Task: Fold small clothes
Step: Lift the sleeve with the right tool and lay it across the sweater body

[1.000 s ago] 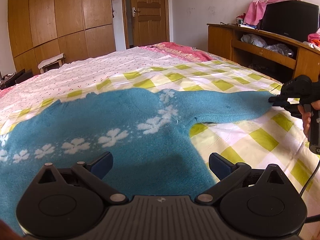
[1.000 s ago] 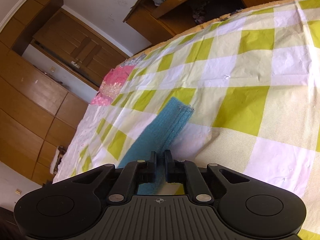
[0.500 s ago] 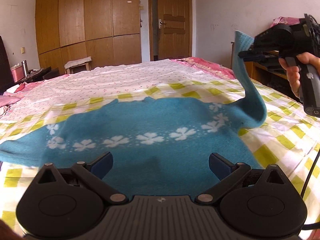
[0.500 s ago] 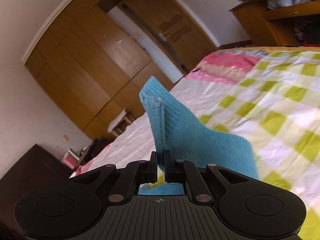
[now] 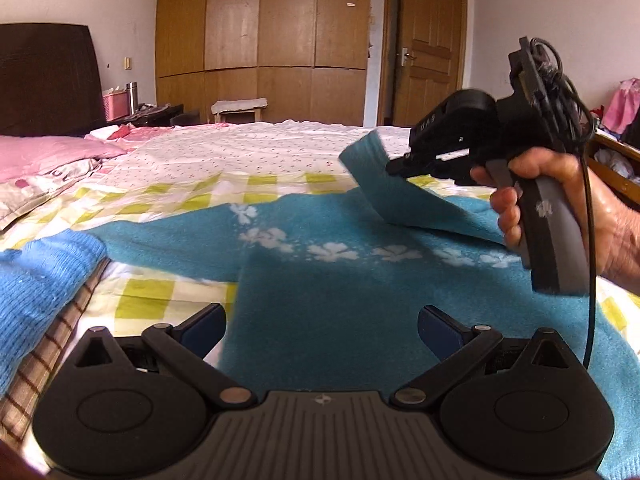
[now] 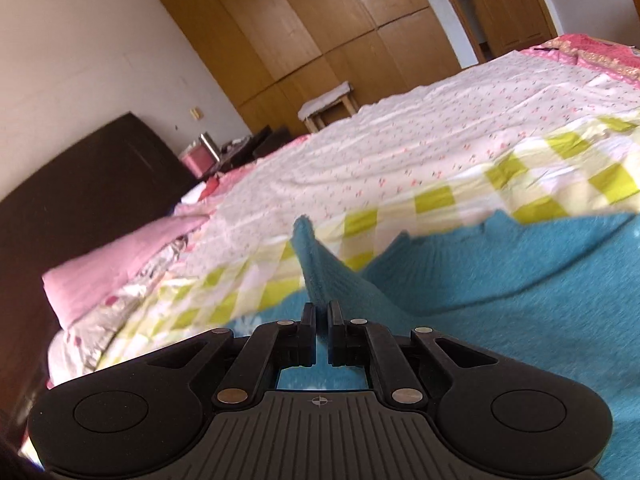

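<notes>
Two grippers over a teal sweater (image 5: 320, 312): right gripper (image 6: 322, 320) pinching its lifted sleeve (image 6: 320, 276), cuff partly hidden; left gripper (image 5: 320, 328) spread wide, empty

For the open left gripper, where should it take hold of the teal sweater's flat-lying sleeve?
Grip the cuff end of the flat sleeve of the teal knitted sweater with white flowers, coming from the left. It stretches outward over the checked bedsheet, so its end looks free to pinch and fold inward.

- Left black two-finger gripper (image 5: 322, 330): jaws spread wide, held low.
- Right black two-finger gripper (image 6: 322, 330): jaws pinched nearly together, gripped by a bare hand (image 5: 560, 200).
</notes>
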